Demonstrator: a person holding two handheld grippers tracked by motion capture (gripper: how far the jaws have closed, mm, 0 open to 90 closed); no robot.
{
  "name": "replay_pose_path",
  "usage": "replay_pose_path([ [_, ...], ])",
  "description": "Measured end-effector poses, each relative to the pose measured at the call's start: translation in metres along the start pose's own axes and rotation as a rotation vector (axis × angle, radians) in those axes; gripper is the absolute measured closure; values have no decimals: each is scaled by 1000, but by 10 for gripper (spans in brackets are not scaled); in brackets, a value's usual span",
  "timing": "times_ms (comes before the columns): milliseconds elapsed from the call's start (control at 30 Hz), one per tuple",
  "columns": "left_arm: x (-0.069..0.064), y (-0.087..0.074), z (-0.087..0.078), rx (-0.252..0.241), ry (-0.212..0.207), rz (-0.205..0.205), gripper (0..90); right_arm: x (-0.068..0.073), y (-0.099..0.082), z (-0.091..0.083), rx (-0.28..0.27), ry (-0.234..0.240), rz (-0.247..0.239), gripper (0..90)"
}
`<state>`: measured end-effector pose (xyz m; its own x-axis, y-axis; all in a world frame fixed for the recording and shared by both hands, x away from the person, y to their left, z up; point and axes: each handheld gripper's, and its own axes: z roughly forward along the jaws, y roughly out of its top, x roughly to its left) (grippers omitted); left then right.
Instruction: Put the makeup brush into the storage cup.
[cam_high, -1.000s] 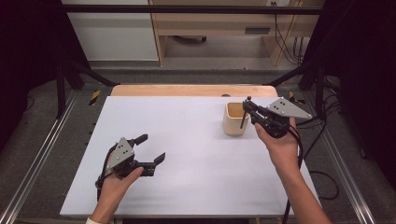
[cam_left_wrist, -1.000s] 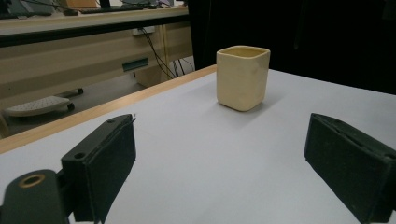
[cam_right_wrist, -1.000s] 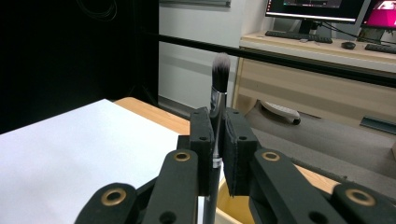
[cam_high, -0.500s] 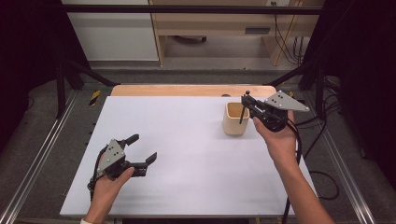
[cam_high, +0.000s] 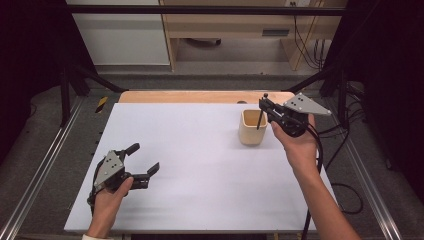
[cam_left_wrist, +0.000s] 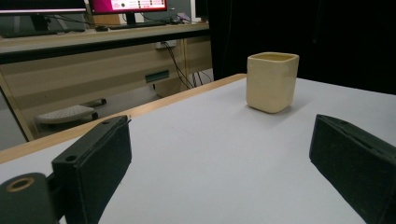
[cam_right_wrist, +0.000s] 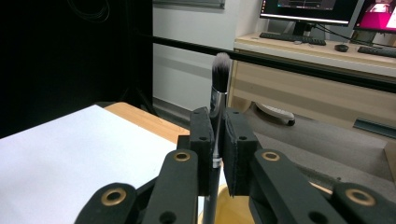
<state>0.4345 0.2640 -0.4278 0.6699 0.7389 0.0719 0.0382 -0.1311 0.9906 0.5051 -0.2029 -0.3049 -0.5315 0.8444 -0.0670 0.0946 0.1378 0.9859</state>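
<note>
Makeup brush stands upright, clamped between the jaws of the right gripper, bristles up, directly over the cream square cup at the worktop's far right. Left gripper hovers near the front left edge, jaws spread wide, holding nothing.

White rectangular worktop on pale wood board — light wooden desk behind, monitors lit.
</note>
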Motion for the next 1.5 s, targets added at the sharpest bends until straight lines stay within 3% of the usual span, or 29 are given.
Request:
replay_pose_path([
  [200,8,-6,-6,-30,3,-8,50,-2,3,4,-3,-10,1,836],
  [533,18,-17,-13,-34,10,-35,48,-7,1,16,-12,-32,9,835],
  [1067,13,-21,-9,-21,-21,-20,47,-19,-6,30,-16,-75,35,835],
  [1500,14,-22,-11,-37,-36,-25,41,-30,-16,48,-5,-110,67,835],
])
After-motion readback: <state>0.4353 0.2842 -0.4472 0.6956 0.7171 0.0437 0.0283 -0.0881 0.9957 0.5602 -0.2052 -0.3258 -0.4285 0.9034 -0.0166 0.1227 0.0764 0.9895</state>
